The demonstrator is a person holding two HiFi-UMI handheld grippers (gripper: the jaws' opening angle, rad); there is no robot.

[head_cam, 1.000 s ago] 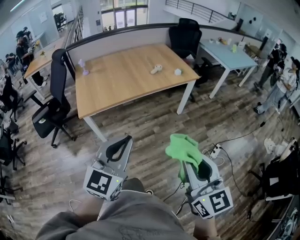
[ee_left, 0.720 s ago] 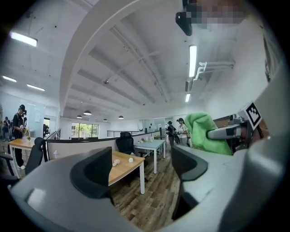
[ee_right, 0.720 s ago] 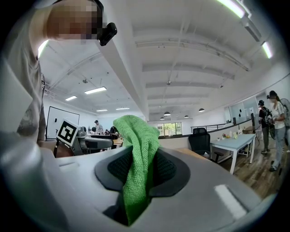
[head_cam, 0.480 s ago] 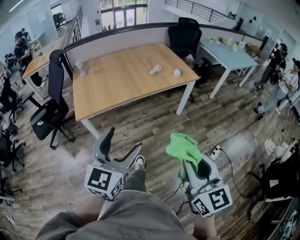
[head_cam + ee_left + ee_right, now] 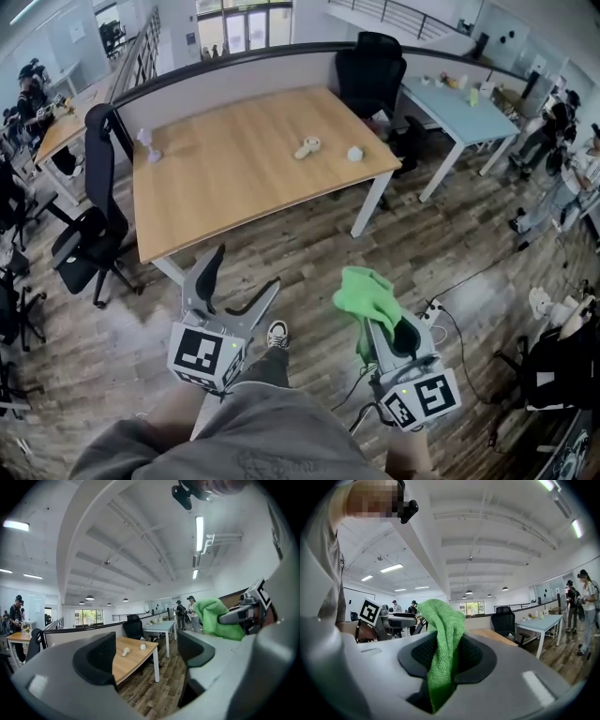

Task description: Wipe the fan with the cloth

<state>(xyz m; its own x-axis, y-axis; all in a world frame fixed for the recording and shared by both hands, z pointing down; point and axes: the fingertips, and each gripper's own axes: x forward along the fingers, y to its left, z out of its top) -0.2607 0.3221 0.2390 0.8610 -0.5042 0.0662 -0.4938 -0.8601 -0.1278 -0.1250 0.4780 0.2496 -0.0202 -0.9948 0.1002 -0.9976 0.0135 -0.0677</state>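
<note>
A: What could go wrong from here?
B: The fan (image 5: 307, 147) looks small and light, lying loose near the counter's (image 5: 216, 206) right edge. A hard wipe likely skids it off unless the left tool (image 5: 246, 270) pins it. The cloth (image 5: 367, 292) may also slip out.
A: Tools?
B: The left tool's jaws have just been opening and stand wide, nothing between. The right tool (image 5: 446, 653) is clamped on the green cloth, which flops over it.
A: The fan's look?
B: Cream, round head on a stub handle, if I read it right; too far to be sure

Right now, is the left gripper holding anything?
No, the left gripper has just opened its jaws wide with nothing between them; the cloth is in the right gripper.
</note>
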